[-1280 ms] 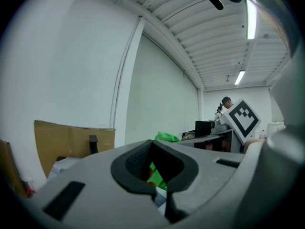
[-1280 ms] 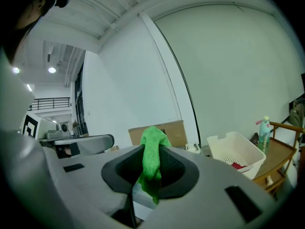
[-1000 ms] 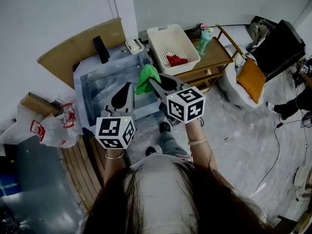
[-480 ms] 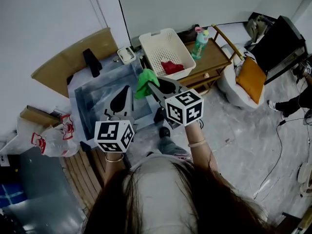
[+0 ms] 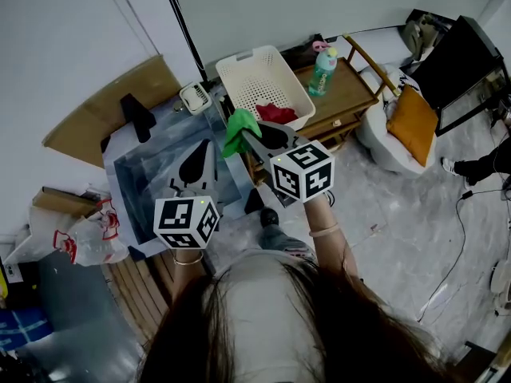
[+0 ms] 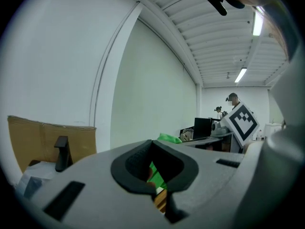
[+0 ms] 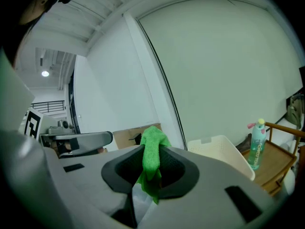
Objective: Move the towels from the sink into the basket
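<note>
A green towel [image 5: 239,126] hangs pinched in my right gripper [image 5: 244,136], which is shut on it above the sink's right edge, just short of the white basket [image 5: 239,58]. In the right gripper view the green towel [image 7: 151,144] sticks up between the jaws of the right gripper [image 7: 151,152], with the basket [image 7: 219,147] ahead to the right. A red towel [image 5: 277,113] lies in the basket. My left gripper [image 5: 207,144] hovers over the sink [image 5: 152,174], shut and empty. From the left gripper [image 6: 152,144] the green towel [image 6: 169,138] shows just beyond the tips.
A black faucet [image 5: 137,116] and a white soap holder [image 5: 195,98] stand at the sink's back. The basket rests on a wooden trolley [image 5: 355,94] with a green bottle [image 5: 322,64]. An orange-cushioned chair [image 5: 411,122] is to the right, a plastic bag [image 5: 88,234] to the left.
Both grippers have travelled to the right, away from the sink's middle and nearer the basket, the green towel going along in the right one. Neither pair of jaws has changed.
</note>
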`<state>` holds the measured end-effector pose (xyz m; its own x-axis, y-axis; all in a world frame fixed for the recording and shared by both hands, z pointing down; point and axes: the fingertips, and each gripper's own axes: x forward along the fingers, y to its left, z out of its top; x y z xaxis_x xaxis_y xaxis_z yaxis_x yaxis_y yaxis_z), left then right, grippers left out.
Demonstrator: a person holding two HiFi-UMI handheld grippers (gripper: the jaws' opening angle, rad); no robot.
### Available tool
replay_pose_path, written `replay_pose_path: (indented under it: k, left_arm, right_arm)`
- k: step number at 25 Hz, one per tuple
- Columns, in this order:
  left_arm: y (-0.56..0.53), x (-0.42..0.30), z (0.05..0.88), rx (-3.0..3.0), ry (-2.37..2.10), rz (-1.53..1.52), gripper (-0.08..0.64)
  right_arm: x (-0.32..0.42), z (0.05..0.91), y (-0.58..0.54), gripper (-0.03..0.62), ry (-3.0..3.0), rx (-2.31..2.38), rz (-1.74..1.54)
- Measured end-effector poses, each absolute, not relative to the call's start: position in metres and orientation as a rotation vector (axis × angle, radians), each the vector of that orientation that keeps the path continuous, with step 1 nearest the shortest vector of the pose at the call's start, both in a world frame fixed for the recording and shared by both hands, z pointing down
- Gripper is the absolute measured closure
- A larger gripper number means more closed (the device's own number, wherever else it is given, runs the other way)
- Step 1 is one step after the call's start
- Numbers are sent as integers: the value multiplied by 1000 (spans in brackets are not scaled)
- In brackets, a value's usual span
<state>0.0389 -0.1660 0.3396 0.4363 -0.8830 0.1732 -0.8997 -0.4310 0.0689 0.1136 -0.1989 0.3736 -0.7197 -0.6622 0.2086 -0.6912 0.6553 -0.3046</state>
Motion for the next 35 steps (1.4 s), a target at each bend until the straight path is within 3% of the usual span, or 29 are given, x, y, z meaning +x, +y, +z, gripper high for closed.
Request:
replay_pose_path:
  k: [23, 35]
  left_arm:
    - [-235, 84, 361, 2470, -1567, 180, 557]
    - [-252, 91, 366, 2474, -1546, 195, 557]
  right_arm:
    - [160, 413, -308, 500, -2669, 1088, 412]
    - [154, 499, -365, 499, -2448, 904, 190]
